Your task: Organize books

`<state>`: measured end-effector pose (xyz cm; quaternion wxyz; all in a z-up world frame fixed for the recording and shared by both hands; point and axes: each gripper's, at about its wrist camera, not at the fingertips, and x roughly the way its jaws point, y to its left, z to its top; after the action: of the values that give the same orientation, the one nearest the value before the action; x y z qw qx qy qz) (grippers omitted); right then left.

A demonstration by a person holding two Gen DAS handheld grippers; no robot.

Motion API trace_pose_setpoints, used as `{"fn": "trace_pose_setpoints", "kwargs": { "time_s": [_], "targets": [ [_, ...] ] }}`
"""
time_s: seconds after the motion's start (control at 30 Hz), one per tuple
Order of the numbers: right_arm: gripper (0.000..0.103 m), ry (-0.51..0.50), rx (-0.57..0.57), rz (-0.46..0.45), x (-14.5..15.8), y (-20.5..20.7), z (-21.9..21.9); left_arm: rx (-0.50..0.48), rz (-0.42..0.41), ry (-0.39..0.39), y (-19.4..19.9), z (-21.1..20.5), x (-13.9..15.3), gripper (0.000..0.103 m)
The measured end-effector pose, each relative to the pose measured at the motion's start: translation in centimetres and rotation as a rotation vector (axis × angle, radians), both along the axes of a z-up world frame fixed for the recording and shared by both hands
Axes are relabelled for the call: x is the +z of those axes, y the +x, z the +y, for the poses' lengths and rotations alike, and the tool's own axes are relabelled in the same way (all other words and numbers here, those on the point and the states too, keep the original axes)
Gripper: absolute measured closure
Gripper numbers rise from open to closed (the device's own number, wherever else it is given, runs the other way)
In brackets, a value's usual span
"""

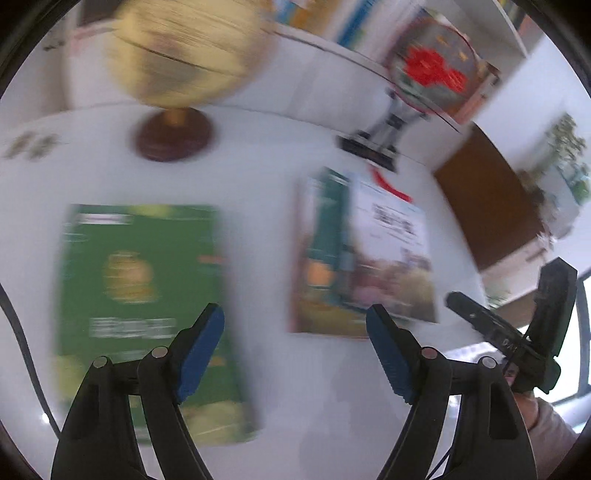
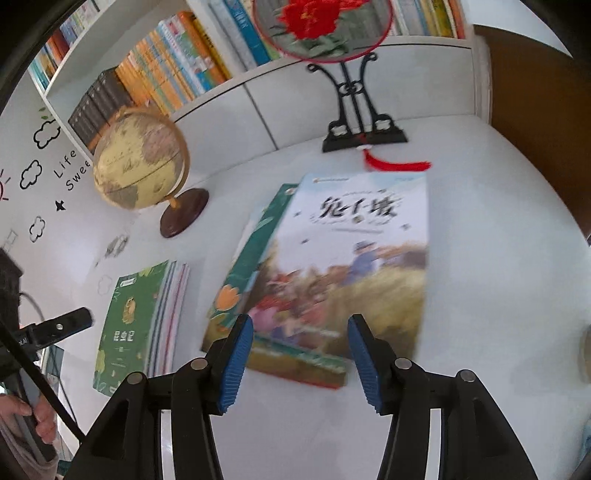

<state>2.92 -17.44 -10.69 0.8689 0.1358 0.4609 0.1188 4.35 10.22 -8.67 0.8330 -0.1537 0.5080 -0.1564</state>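
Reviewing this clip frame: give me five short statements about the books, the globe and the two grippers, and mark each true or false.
1. Both grippers are open and hold nothing. True: the left gripper and the right gripper show only table between their jaws.
2. The green book tops a stack left of the other books. True.
3. The illustrated book stands upright on the shelf. False: it lies flat on the table, on top of another green-covered book.
4. The globe lies tipped on its side. False: it stands on its round brown base.
5. The fan with the red flower lies on the books. False: it stands in a black stand behind them.
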Motion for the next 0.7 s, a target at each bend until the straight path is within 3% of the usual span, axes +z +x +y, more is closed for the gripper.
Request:
{"fn": "trace_pose_setpoints", "kwargs": {
  "time_s": [0.1,0.2,0.3,0.43,0.5,0.63,0.7],
  "targets": [
    [0.05,0.019,0.002,0.015,-0.6,0.4,-2.1,-0.021,0.061,-0.025,1.6,-4.0,-1.8,0.025],
    [0.05,0.037,-0.004,0.046,-1.7,1.0,-4.2,-0.075,0.023,-0.067,2.2,-7.4,-1.9,0.025],
    [0.05,0.057,-0.006,0.094,-2.6,1.7,-5.5,-0.121,0.0,-0.055,3.2,-9.7,-2.3,0.025],
    [0.05,0.077,0.012,0.1,-3.3,2.4,-6.4,-0.153,0.022,-0.127,4.8,-10.9,-3.6,0.025],
    [0.05,0.088,0.029,0.1,-3.6,3.0,-6.6,-0.146,0.021,-0.108,5.4,-11.0,-3.9,0.025],
    [0.05,0.109,0.07,0.11,-4.3,4.2,-6.3,-0.127,0.073,-0.163,6.8,-10.7,-5.2,0.025],
    [0.05,0.107,0.091,0.118,-4.7,4.6,-6.0,-0.124,0.058,-0.163,7.1,-10.8,-5.1,0.025]
  ]
}}
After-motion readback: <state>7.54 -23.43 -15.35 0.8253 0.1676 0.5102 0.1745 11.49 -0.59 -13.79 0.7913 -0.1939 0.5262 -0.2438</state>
